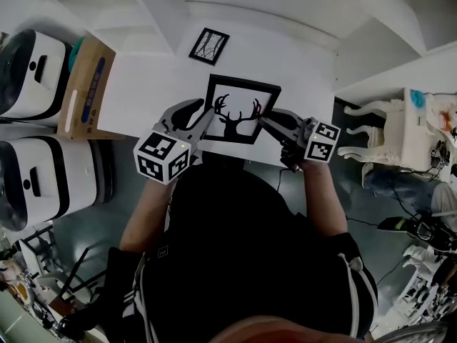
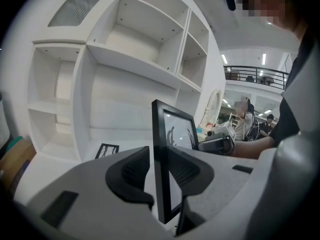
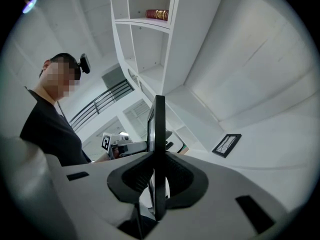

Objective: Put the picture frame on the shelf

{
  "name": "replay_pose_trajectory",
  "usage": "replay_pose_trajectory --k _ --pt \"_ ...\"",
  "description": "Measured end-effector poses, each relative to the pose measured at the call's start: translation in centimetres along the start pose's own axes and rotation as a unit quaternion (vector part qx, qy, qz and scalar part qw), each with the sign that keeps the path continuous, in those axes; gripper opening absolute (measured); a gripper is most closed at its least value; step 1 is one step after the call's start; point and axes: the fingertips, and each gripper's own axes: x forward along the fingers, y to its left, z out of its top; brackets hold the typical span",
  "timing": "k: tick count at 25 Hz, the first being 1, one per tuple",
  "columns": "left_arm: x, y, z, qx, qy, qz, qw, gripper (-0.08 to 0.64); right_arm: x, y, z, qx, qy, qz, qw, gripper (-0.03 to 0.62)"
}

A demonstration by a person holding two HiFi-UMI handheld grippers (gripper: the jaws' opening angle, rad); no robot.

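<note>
The black-rimmed rectangular picture frame with a deer silhouette (image 1: 241,109) hangs above the white tabletop (image 1: 143,91). The left gripper (image 1: 206,122) is clamped on its 8 o'clock edge and the right gripper (image 1: 265,123) on its 4 o'clock edge. Both are thin edge pinches, so uneven lifting could twist the frame loose or knock it against the white shelf unit (image 2: 135,66). The shelf compartments in view look bare, except for a red book (image 3: 157,14) high up. A small black frame (image 1: 209,46) lies at 12 o'clock.
</note>
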Motion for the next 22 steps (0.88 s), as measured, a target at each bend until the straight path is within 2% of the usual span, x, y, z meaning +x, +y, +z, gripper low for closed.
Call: replay_pose_trajectory --k 6,10,15,18,22 --pt "-2.2 5.8 1.5 -0.011 -0.026 0.025 0.9993 0.104 5.3 -1.6 1.5 0.017 -0.007 -0.008 1.000 0.075" --pt "-5.1 8.2 2.1 -0.019 -0.055 0.051 0.9970 0.104 5.4 -1.1 1.8 0.027 -0.028 -0.014 0.999 0.075" --pt "-7.6 10.0 2.8 0.005 -0.064 0.072 0.9953 0.104 6.0 -0.3 2.2 0.004 -0.036 -0.044 0.998 0.075" --pt "-10.4 15.2 2.3 0.033 -0.055 0.088 0.9940 0.085 11.2 -0.6 2.2 -0.002 -0.053 -0.078 0.996 0.075" --pt "-15.0 22.0 1.1 0.054 -0.039 0.080 0.9946 0.023 17.4 -0.5 2.0 0.004 -0.090 -0.114 0.989 0.075"
